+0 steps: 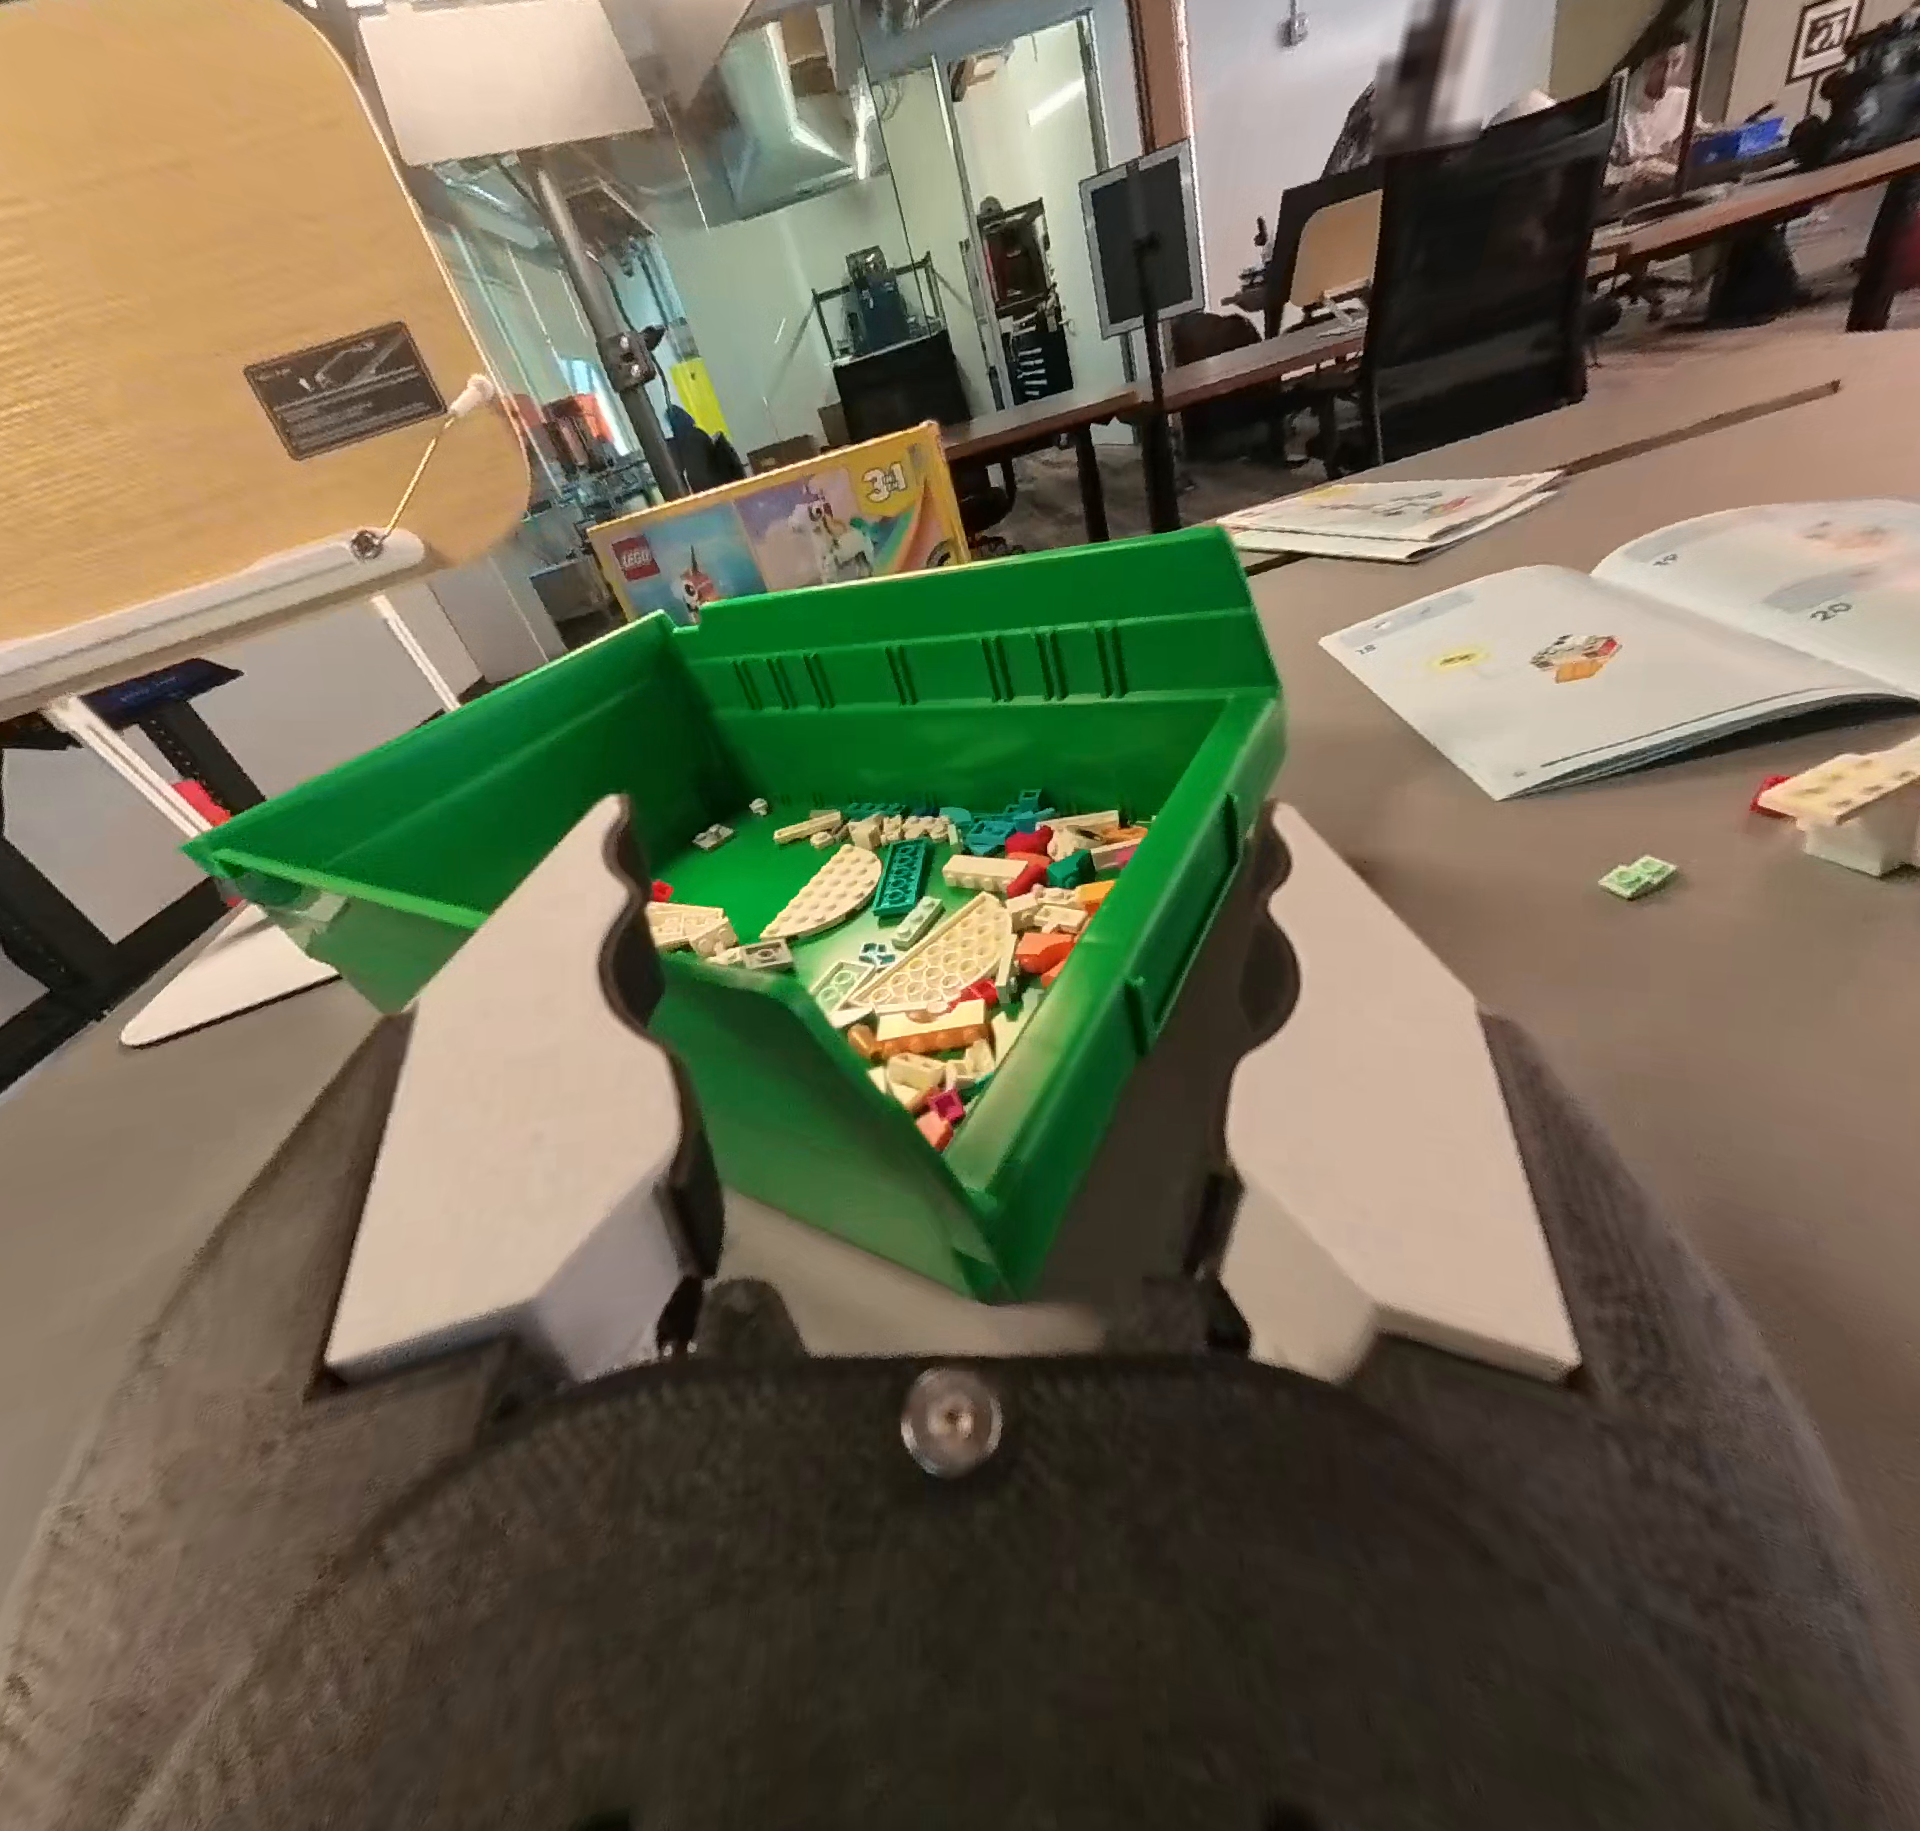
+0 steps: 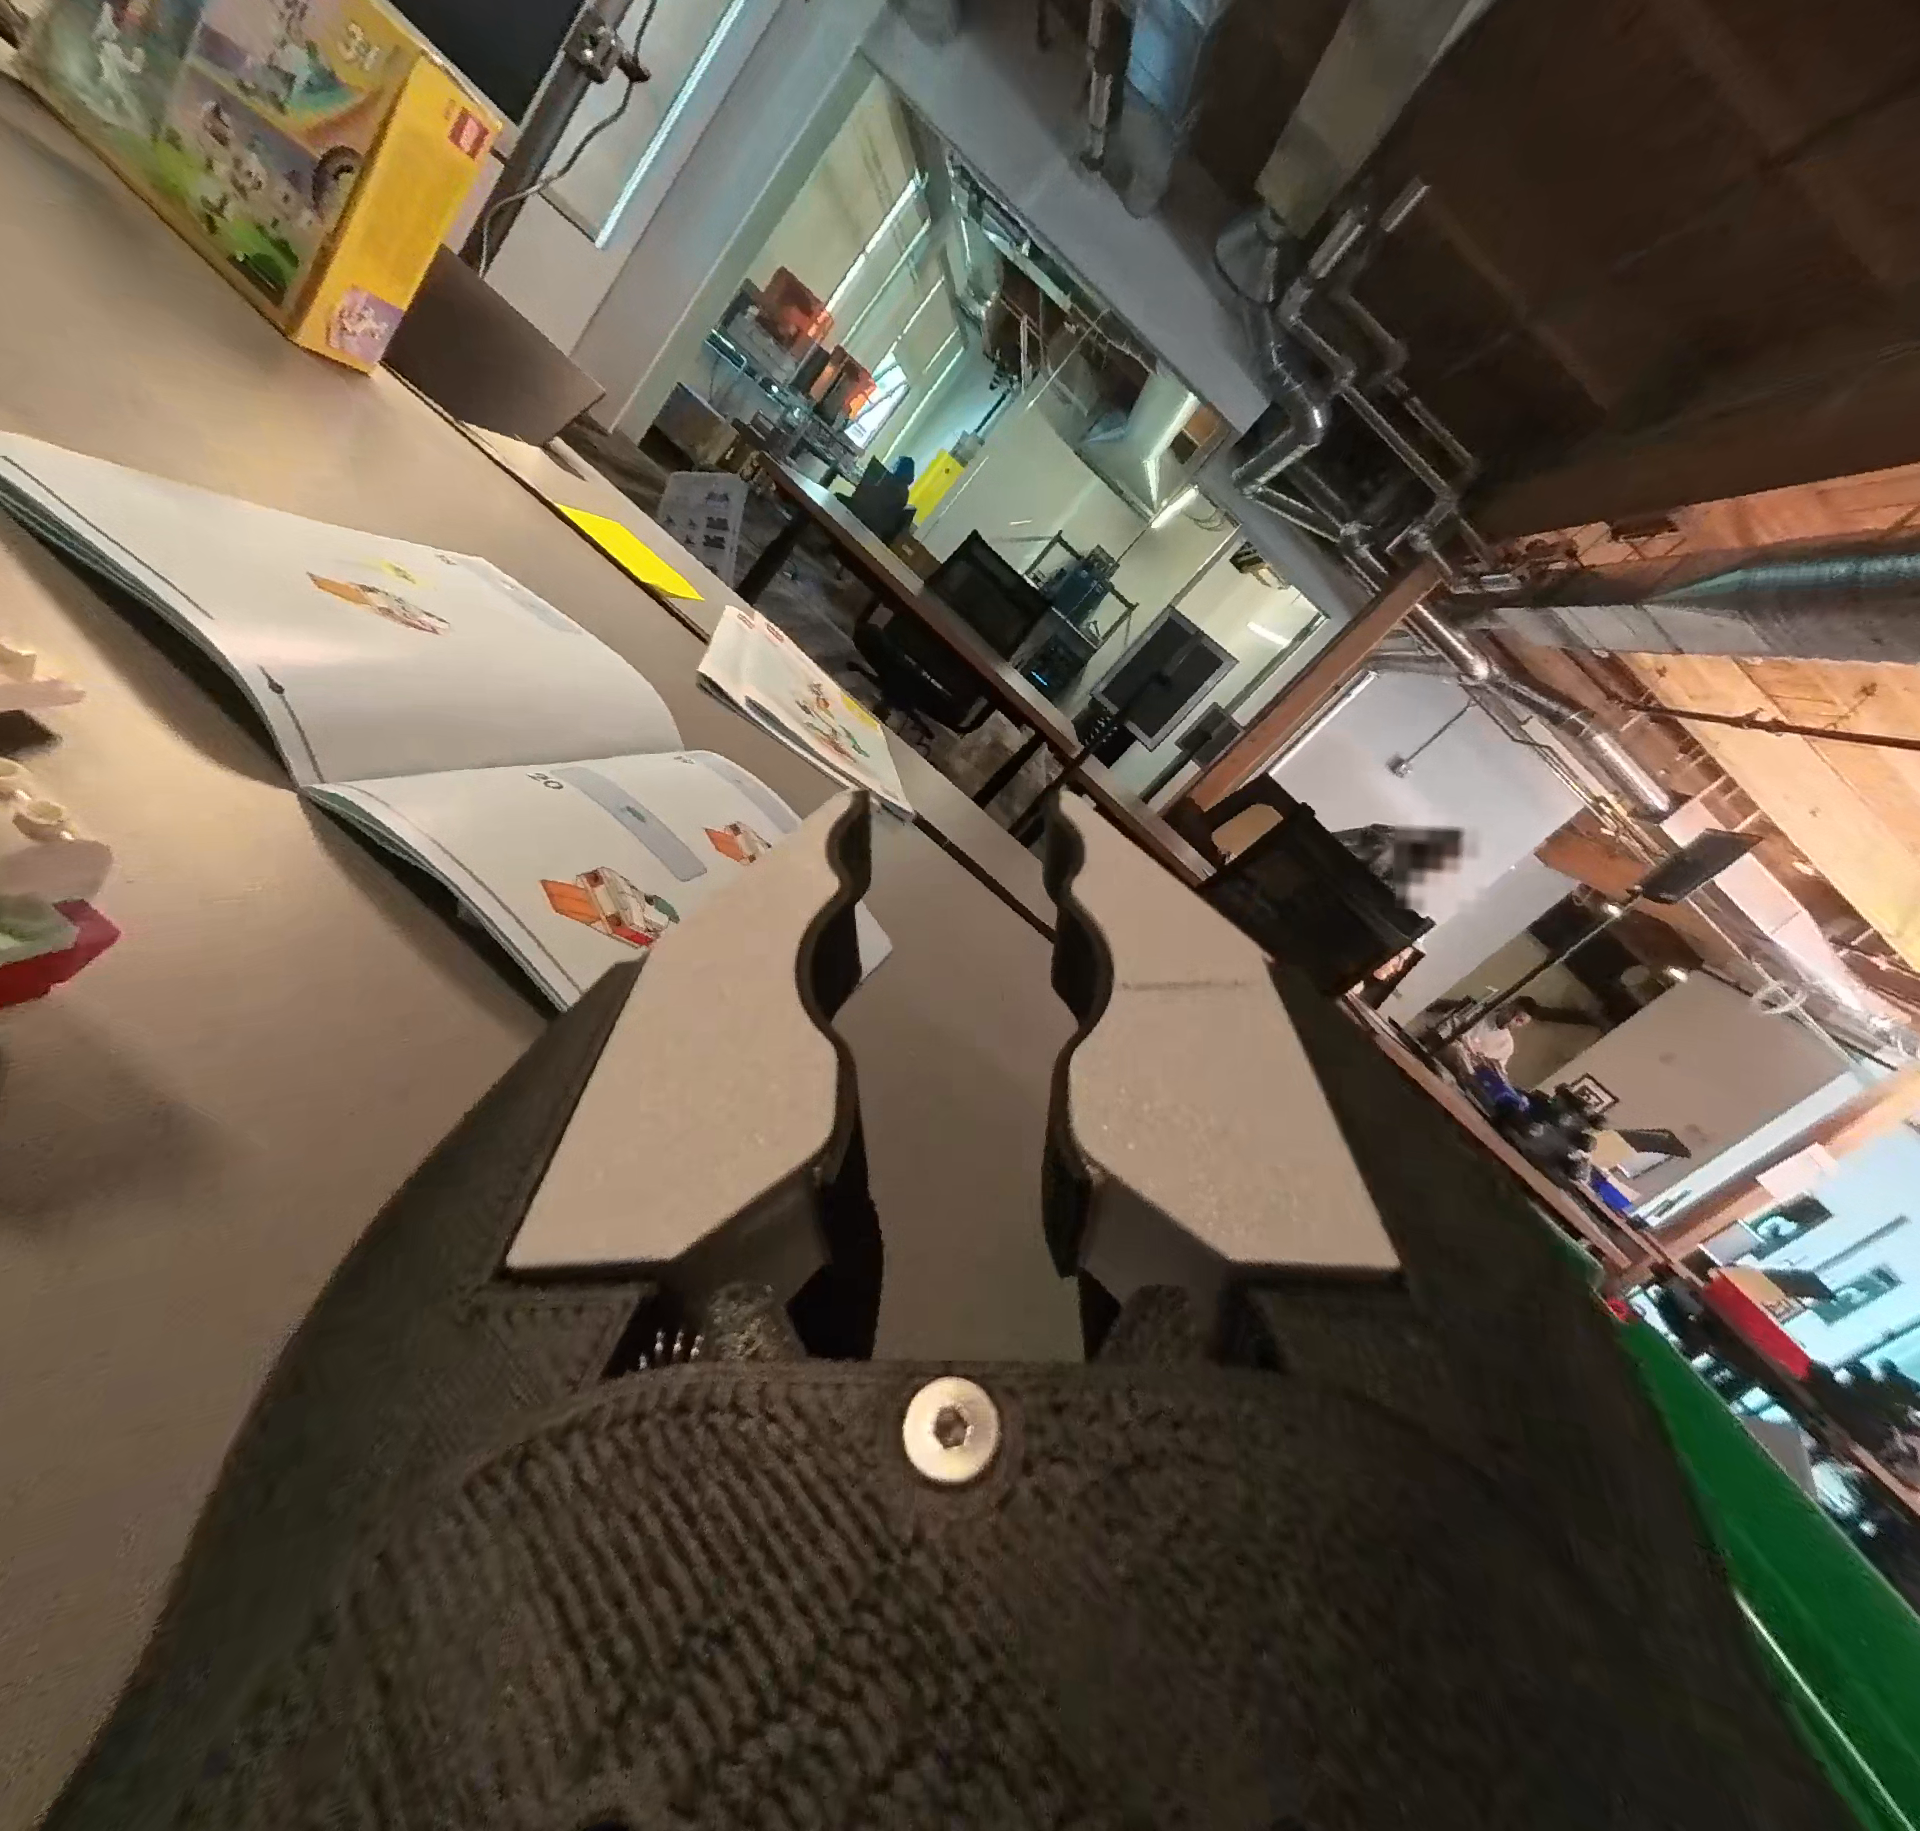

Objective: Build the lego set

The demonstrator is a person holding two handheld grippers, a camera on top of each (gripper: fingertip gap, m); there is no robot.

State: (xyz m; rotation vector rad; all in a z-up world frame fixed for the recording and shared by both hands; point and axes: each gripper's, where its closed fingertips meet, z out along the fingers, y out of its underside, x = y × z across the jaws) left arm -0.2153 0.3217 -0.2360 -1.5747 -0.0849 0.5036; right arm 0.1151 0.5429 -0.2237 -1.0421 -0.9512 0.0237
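A green bin (image 1: pixel 873 701) holds several loose lego pieces (image 1: pixel 935 908) in white, teal, orange and pink. My left gripper (image 1: pixel 940 825) is open wide and hovers just in front of the bin, its fingers to either side of the near corner. A partly built white model (image 1: pixel 1860 805) sits on the table at the right, and its blurred edge shows in the right wrist view (image 2: pixel 42 877). A small light-green piece (image 1: pixel 1638 877) lies near it. My right gripper (image 2: pixel 956 815) is open and empty, tilted, above the table beside the open instruction booklet (image 2: pixel 416 701).
The booklet also shows in the left wrist view (image 1: pixel 1621 659). The yellow lego box (image 1: pixel 790 534) stands behind the bin; it also shows in the right wrist view (image 2: pixel 260 119). A second leaflet (image 1: pixel 1392 514) lies farther back. A green bin edge (image 2: pixel 1766 1532) is at the right. A lamp base (image 1: pixel 229 981) stands at the left. The partly built white model (image 1: pixel 1860 805) sits 15 cm or so from the ends of my left fingers.
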